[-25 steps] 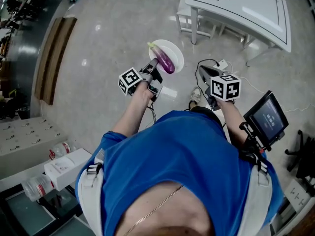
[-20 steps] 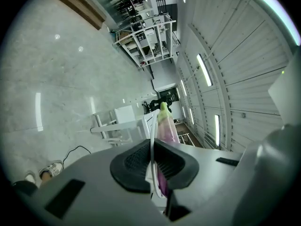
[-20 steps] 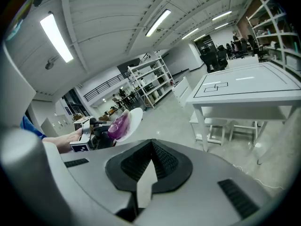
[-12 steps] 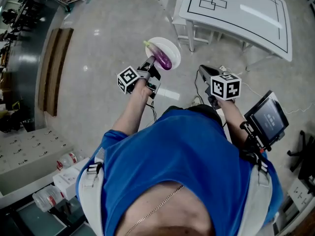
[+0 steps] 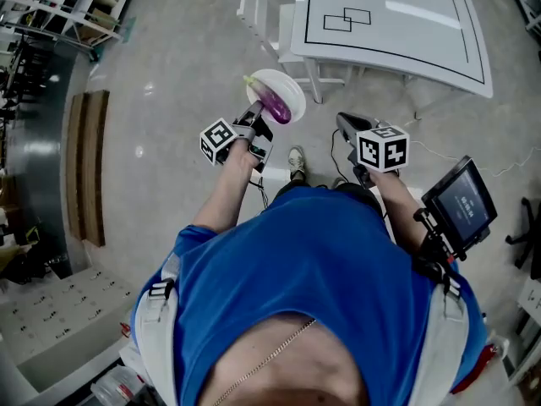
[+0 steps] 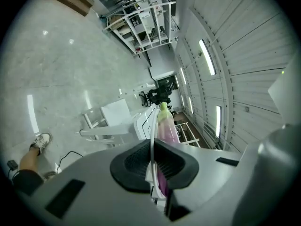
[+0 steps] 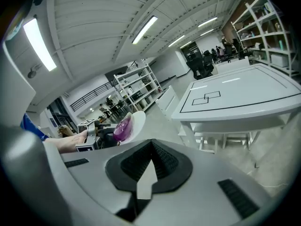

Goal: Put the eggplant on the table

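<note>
A purple eggplant [image 5: 275,104] with a green stem lies on a white plate [image 5: 292,88]. My left gripper [image 5: 256,122] is shut on the plate's near rim and carries it over the floor, just short of the white table [image 5: 389,24]. In the left gripper view the plate's rim [image 6: 152,135] runs edge-on between the jaws, with the eggplant [image 6: 165,125] beside it. My right gripper [image 5: 345,126] is shut on nothing, to the right of the plate. The right gripper view shows its jaws closed [image 7: 151,144], with the plate [image 7: 138,120], the eggplant [image 7: 123,126] and the table [image 7: 240,95] beyond.
A white stool [image 5: 262,11] stands at the table's left end, close to the plate. Black lines are drawn on the tabletop. Shelving [image 5: 59,7] fills the far left, and a wooden board [image 5: 84,167] lies on the floor. A tablet [image 5: 461,201] rides on the right forearm.
Both grippers have travelled across the floor towards the table, which now lies closer ahead. The plate with the eggplant came along in the left gripper. The right jaws stayed closed.
</note>
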Demonstrator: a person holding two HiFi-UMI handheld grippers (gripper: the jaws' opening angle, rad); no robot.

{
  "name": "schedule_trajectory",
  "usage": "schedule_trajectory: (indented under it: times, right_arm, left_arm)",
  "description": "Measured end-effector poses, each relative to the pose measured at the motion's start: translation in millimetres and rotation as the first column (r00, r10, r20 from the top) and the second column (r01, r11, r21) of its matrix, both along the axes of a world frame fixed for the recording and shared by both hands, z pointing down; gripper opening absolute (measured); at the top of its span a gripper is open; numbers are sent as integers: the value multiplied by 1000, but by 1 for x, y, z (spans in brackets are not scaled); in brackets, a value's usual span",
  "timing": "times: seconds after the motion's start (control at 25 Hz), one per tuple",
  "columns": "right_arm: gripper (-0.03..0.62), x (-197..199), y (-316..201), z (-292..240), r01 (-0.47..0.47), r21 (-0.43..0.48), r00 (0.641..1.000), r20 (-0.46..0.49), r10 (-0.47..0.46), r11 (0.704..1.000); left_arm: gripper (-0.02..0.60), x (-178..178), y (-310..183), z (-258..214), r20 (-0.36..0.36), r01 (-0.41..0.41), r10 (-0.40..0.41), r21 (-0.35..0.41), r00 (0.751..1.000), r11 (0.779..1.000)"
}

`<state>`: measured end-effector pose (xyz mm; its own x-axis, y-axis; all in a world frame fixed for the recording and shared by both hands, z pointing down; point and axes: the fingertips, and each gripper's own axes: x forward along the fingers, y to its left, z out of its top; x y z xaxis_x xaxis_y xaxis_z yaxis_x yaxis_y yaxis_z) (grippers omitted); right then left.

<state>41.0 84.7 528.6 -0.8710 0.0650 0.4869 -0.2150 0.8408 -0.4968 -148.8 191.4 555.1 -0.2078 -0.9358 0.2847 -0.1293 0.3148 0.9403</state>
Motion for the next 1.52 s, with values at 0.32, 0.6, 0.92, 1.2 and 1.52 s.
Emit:
schedule_trajectory:
  times: [0.32,0.6,0.92,1.2,1.52]
  right_arm:
    - [2,-64,-33,3,-186,-8,982,-2,186,982]
    - [2,-104,-29,4,-294,-10,956,-14,294,956]
    - [2,-135,-38,1,-321,10,947,-24,321,947]
    - [2,-176,-116,9,-333,9,943,-9,333,943]
    - [2,-178,-130,2,-368,1,930,6,368,930]
  left_arm:
    - [24,-70,-61,7,-6,-188,188,-12,982,982]
    - [23,-117,-89,9,-7,-302,302,-9,953,953]
    - [23,-151,-116,7,1,-344,344,8,939,939]
    - [25,-187,-194,18,0,-368,368,-2,930,930]
    - [25,-193,-212,12,3,-392,392,-5,920,920]
